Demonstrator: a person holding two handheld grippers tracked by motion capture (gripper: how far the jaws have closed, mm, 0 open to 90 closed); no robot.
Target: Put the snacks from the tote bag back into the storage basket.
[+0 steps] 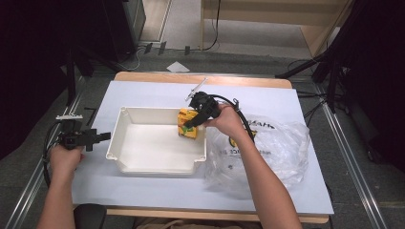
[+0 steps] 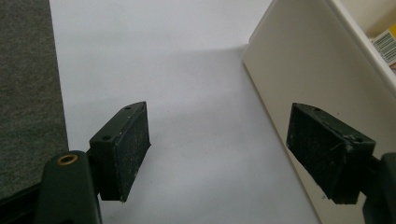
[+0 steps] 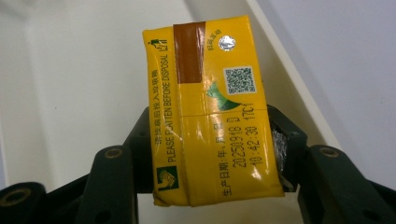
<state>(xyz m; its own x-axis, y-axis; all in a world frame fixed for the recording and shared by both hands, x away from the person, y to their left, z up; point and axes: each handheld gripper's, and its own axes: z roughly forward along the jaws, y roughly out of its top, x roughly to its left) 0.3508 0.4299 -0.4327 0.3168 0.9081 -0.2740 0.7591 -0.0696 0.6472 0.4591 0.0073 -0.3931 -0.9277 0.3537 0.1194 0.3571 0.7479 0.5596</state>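
Your right gripper (image 1: 193, 121) pinches the yellow carton (image 3: 210, 112) by its two long sides, above the right corner of the white tray (image 1: 157, 164). Your left gripper (image 2: 219, 154) is spread and empty, just outside the tray's left wall.

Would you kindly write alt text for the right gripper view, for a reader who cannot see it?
The right tongs clamp a yellow drink carton, printed with a QR code and "Please flatten before disposal", between their black jaws. Behind it lies the inside of a white plastic bin.

"PLEASE FLATTEN BEFORE DISPOSAL" on carton (image 3: 212, 112)
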